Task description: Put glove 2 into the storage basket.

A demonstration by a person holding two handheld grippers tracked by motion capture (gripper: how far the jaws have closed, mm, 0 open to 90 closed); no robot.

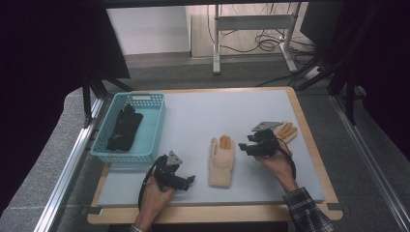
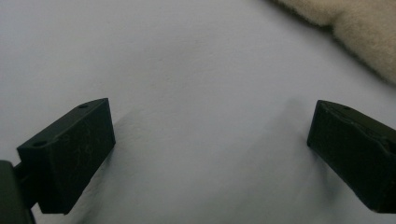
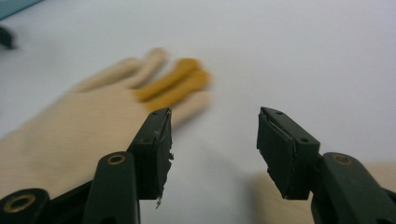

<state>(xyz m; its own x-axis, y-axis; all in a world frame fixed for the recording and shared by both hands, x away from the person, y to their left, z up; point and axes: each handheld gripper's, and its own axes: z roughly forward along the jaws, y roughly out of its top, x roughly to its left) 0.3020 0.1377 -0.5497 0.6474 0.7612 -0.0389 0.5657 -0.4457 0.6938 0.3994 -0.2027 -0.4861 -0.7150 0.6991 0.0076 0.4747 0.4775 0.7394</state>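
Observation:
A cream glove (image 1: 222, 159) with orange fingers lies flat in the middle of the pale mat; it also appears in the right gripper view (image 3: 93, 126). A second cream glove (image 1: 286, 131) lies at the right, partly hidden behind my right gripper (image 1: 243, 145). That gripper points left toward the middle glove, and its jaws stand open with nothing between them (image 3: 214, 144). My left gripper (image 1: 189, 180) rests near the front edge, left of the middle glove's cuff. It is wide open (image 2: 210, 154) over bare mat, with the cuff (image 2: 355, 28) ahead to its right.
A teal basket (image 1: 145, 104) at the back left of the mat holds black gloves (image 1: 124, 126). The mat lies on a wooden board (image 1: 309, 140) with metal rails to either side. Table legs and cables stand on the floor beyond.

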